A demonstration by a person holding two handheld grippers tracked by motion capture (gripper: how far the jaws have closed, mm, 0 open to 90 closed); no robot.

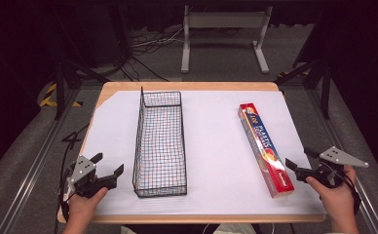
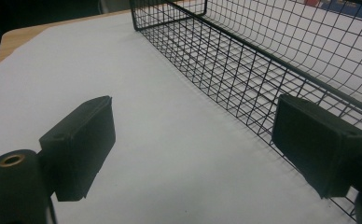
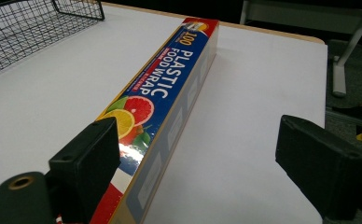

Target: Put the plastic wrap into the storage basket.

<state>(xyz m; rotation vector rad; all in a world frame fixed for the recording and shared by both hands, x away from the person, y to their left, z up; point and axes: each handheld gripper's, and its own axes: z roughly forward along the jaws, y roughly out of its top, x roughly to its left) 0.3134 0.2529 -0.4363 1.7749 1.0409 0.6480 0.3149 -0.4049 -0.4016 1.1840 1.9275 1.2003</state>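
Seen from the high view: wire basket [image 1: 160, 144] standing upright, long and narrow, a little left of centre on the white sheet [image 1: 211, 146] covering the table [image 1: 187, 86]. Right of the basket and well apart from it, plastic wrap box [image 1: 265, 148] lying flat, roughly parallel to the basket, near end slightly farther out. Left gripper [image 1: 110, 165] held just left of the basket's near corner, jaws spread, nothing between them, left hand [image 1: 83, 207] behind it. Right gripper [image 1: 299, 163] far right of the basket, just beside the near end of the box, jaws apart and unloaded, right hand [image 1: 337, 197] wrapped on its body. Beyond the basket, on the floor, grey metal frame [image 1: 224, 34] and loose cables [image 1: 145, 46].

Next, left gripper view: left gripper [image 2: 193, 144] released, black pads wide apart over the white sheet [image 2: 123, 84]. Basket [image 2: 263, 51] running along the right side, its mesh wall just behind the right-hand pad; touching or not, hard to tell from this angle.

Lastly, right gripper view: right gripper [image 3: 198, 163] also released, jaws wide. Plastic wrap box [image 3: 170, 88] stretching away past the left-hand pad, lying right of the basket [image 3: 25, 28], whose mesh sits at the upper left corner. Box label reading "PLASTIC FOOD WRAP", citrus slices printed near the close end. Bare white sheet [image 3: 258, 93] between the pads otherwise.
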